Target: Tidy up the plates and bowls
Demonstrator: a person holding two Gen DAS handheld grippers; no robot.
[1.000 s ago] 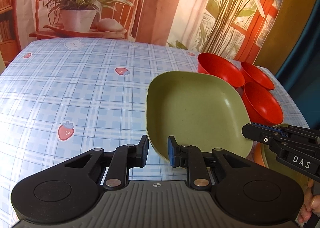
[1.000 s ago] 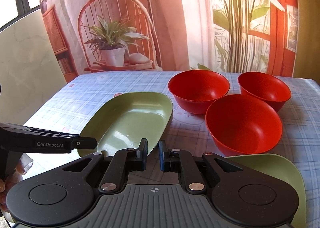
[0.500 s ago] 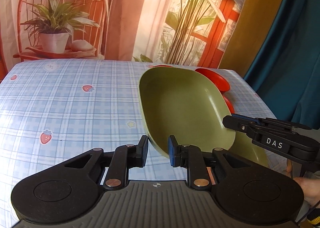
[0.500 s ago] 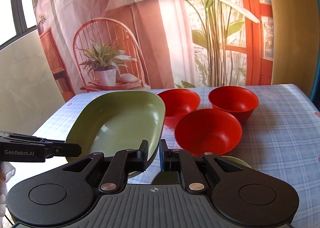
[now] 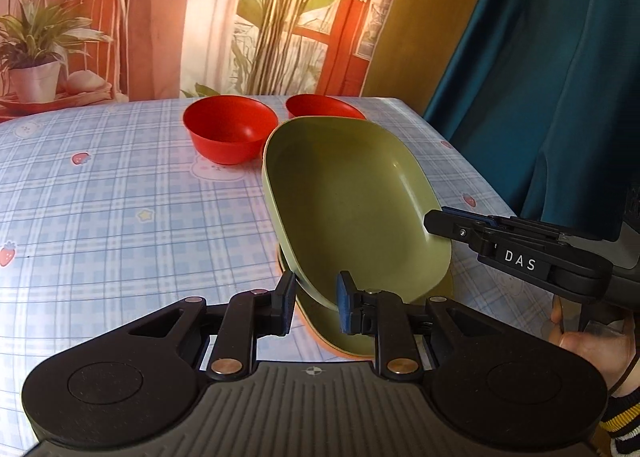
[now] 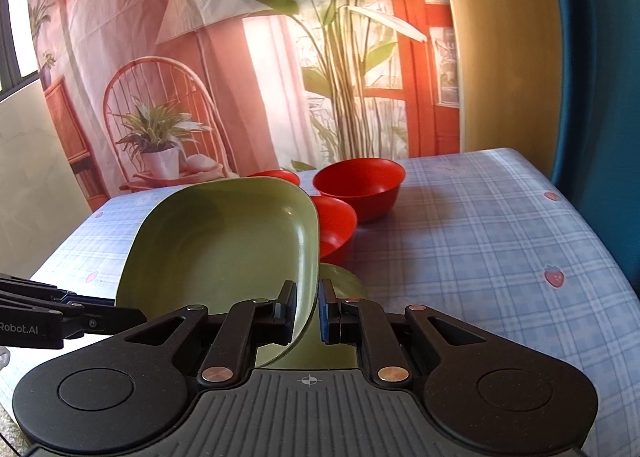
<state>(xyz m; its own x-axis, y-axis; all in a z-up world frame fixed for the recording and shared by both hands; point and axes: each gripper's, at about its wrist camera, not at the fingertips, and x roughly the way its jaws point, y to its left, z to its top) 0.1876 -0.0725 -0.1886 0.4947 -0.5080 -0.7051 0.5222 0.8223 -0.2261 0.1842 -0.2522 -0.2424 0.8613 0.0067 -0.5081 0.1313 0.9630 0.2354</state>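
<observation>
A green square plate (image 5: 352, 201) is held in the air, tilted, by both grippers. My left gripper (image 5: 316, 303) is shut on its near rim. My right gripper (image 6: 308, 311) is shut on its opposite rim; the plate (image 6: 224, 253) fills the left of the right wrist view. It hangs just above a second green plate (image 5: 340, 333) lying on the table, also visible in the right wrist view (image 6: 340, 281). Three red bowls stand behind: one (image 5: 230, 129), another (image 5: 324, 107) partly hidden, and a third (image 6: 336, 225) behind the plate.
The table has a blue checked cloth with strawberries (image 5: 120, 197). Its right edge (image 5: 460, 145) borders a blue curtain. A printed backdrop hangs behind. The right gripper's arm (image 5: 520, 253) crosses the left wrist view at the right.
Both grippers have carried the green plate to the right and toward the front, and tilted it, so it now hangs over the second green plate. The red bowls now show behind it.
</observation>
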